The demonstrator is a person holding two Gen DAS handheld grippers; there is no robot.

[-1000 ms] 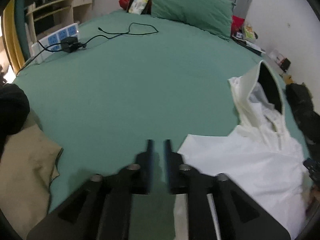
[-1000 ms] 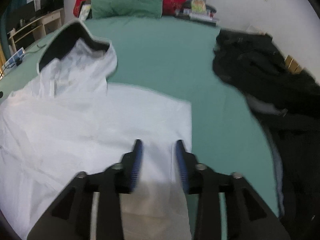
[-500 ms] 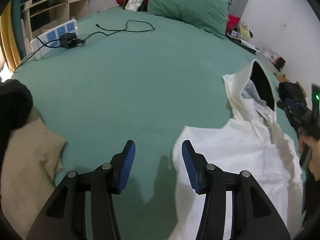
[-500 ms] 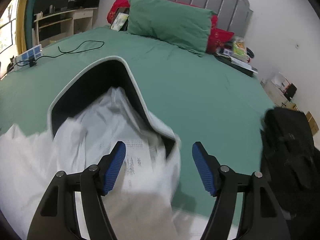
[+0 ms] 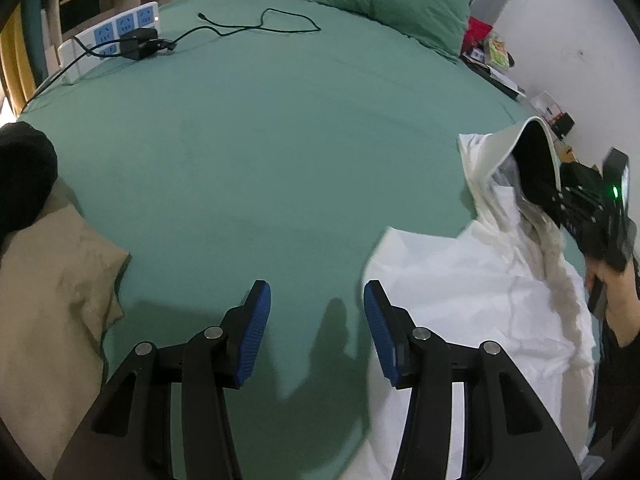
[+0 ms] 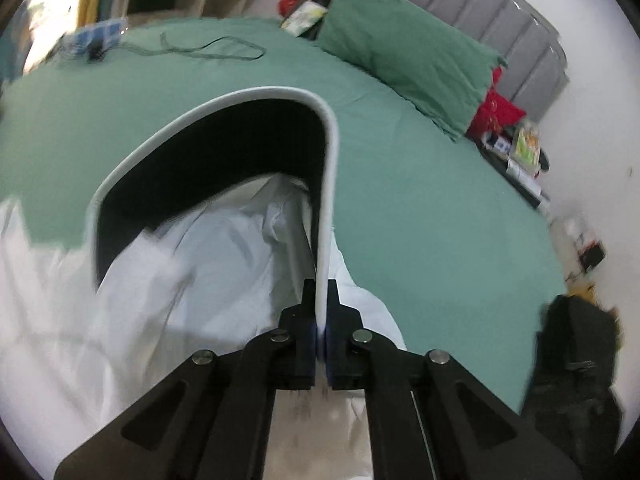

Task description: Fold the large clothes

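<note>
A white hooded jacket (image 5: 472, 280) lies on the green bed (image 5: 260, 140) at the right, its hood standing up with a dark lining (image 6: 224, 152). My right gripper (image 6: 320, 320) is shut on the white rim of the hood (image 6: 326, 200); it also shows in the left wrist view (image 5: 580, 208). My left gripper (image 5: 316, 320) is open and empty, just above the sheet, with the jacket's near corner beside its right finger.
A beige cloth (image 5: 48, 300) and a black garment (image 5: 24, 172) lie at the left. A power strip (image 5: 112, 36) with a charger and cable (image 5: 260, 26) sits far left. Green pillow (image 6: 404, 52) at the headboard. Black clothes (image 6: 576, 368) lie at the right.
My right gripper moved up to the hood and closed on its rim. My left gripper opened, let go of the jacket's edge and drew back a little.
</note>
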